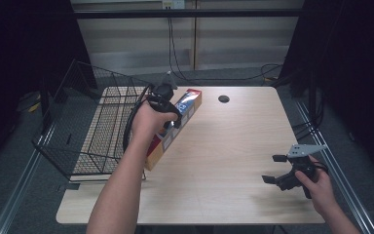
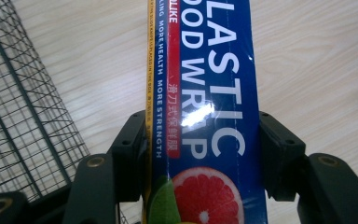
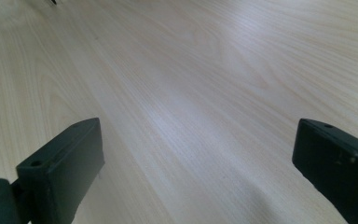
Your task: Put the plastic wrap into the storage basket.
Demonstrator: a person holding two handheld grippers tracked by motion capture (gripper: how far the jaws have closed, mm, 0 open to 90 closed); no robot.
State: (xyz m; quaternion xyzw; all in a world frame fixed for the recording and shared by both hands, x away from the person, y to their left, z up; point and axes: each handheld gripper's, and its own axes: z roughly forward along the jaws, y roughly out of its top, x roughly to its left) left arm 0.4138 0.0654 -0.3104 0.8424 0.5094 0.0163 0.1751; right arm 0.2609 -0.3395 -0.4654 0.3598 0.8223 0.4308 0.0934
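Left gripper view, left hand-held gripper [image 2: 200,154] clamping plastic wrap box [image 2: 205,93], beside wire basket [image 2: 18,116]

Plastic wrap box [image 2: 205,116]: deep blue face, white lettering, red strip with white characters, yellow edge, pink grapefruit slice and green leaf printed on it.
Table [image 1: 233,146]: pale wood grain, one dark round spot.
Wire basket [image 1: 92,126]: black mesh grid.
Right gripper [image 1: 271,168]: black, grey plate.

The high view looks forward and down over the whole desk [image 1: 224,146]. Both gripper views sit close above that same desk, the left's centre on the plastic wrap box [image 2: 205,93].
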